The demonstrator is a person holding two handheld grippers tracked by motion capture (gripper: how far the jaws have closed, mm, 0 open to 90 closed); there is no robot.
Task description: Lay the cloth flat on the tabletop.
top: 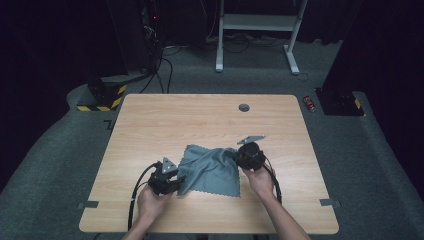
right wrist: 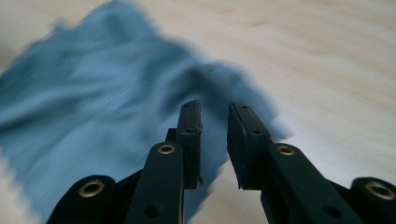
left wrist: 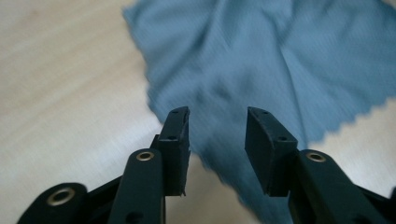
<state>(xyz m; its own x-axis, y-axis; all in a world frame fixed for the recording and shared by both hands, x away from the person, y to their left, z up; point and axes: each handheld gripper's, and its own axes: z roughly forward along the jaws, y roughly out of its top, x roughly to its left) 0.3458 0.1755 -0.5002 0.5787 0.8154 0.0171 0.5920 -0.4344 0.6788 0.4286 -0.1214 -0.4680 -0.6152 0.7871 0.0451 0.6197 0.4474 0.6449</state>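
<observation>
High view: fixed above the person's edge of the light wooden tabletop (top: 210, 120), facing forward and down, far enough to take in the whole top plus dark floor beyond. Left gripper view: rides the left claw (left wrist: 217, 128), looks along its black jaws, very close over the crumpled grey-blue cloth with zigzag edge (left wrist: 261, 60). Right gripper view: same setup on the right claw (right wrist: 215, 119), low and close, blurred. All three share the cloth and the wood around it.
</observation>
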